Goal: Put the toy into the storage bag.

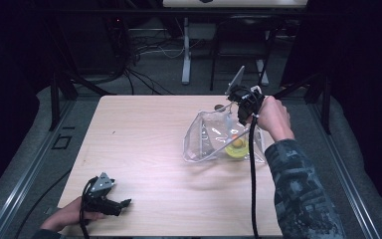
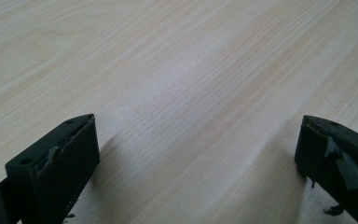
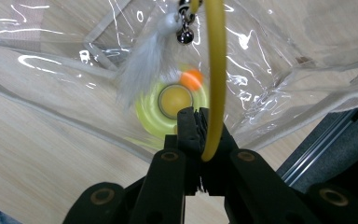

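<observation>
**A:** What is being handled, and where is it?

**B:** A thin yellow wand, a cat teaser toy. The right tongs are clamped on its lower end. In the right gripper view its long axis runs straight up and away from the closed jaws, and its far end reaches over the mouth of a clear plastic bag. A grey feather and one small metal bell hang at that far end.

**A:** And from above?

**B:** In the high view the right tongs point down at the bag, which lies on the right half of the pale wooden surface, towards its far edge. The wand slants down through the bag towards its bottom.

**A:** What else is in the bag?

**B:** One yellow ring-shaped toy with a yellow ball at its centre, and one small orange ball just beside it. The ring lies behind the feather, so part of it is covered. The bag's clear wall lies between the camera and these things.

**A:** The other hand?

**B:** The left tongs rest at the near left corner of the surface, well apart from the bag. The left gripper view shows their two jaws spread wide, with bare wood between them.
</observation>
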`<state>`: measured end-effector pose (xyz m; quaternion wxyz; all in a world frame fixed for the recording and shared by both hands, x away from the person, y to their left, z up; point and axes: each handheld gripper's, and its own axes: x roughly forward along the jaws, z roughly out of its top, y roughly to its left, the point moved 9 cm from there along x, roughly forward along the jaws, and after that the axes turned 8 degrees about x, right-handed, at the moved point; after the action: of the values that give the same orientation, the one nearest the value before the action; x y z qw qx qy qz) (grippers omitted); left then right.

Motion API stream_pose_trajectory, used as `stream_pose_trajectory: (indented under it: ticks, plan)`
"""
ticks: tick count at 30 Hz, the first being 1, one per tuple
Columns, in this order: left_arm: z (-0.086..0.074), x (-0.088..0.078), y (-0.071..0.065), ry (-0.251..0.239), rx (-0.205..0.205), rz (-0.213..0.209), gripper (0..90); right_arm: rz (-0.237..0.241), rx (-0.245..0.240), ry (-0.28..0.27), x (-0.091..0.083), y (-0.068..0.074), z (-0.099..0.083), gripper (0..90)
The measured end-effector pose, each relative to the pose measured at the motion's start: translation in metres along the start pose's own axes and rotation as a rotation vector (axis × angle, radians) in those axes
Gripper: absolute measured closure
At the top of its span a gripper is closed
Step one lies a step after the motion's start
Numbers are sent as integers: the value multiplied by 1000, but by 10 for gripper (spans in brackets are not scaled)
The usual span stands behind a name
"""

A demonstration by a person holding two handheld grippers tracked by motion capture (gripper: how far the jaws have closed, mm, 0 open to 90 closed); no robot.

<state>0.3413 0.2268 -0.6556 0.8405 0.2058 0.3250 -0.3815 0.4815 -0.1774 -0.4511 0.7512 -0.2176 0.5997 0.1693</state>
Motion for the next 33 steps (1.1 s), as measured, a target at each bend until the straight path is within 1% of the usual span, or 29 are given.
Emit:
stream_pose_trajectory:
  ticks: [2,10,11,13,14,17,21,23,24,25,26,27,28,30,31,32,33]
  plan:
    - [0,0,0,4,1,-3,0,-5,1,6,1,-1,-1,875]
    - [0,0,0,0,0,0,0,1,18,19,10,-3,-3,875]
    - [0,0,0,3,1,-3,0,5,20,26,11,-3,-4,874]
    - [0,0,0,4,1,-4,0,11,27,23,13,-3,-4,875]
    - [0,0,0,0,0,0,0,7,30,26,16,-3,-4,874]
    - [0,0,0,4,1,-4,0,7,26,41,17,-3,-5,872]
    - [0,0,0,4,1,-4,0,5,31,40,18,-3,-5,855]
    - [0,0,0,5,1,-4,0,2,39,30,16,-4,-4,830]
    - [0,0,0,3,1,-3,0,-1,46,10,11,-5,-4,797]
    - [0,0,0,4,1,-4,0,-1,46,10,11,-5,-4,797]
    - [0,0,0,0,1,0,0,-8,45,4,7,-5,-4,784]
    - [0,0,0,4,1,-4,0,-1,47,-5,4,-4,-4,767]
    - [0,0,0,0,0,0,0,-3,47,-6,0,-4,-4,735]
    - [0,0,0,-1,0,0,0,-4,53,-36,-8,-4,-4,689]
    - [0,0,0,5,1,-4,0,-2,50,-40,-12,-5,-5,659]
    - [0,0,0,4,1,-3,0,2,57,-50,-16,-6,-5,630]
    - [0,0,0,4,1,-4,0,-3,58,-59,-20,-7,-6,608]
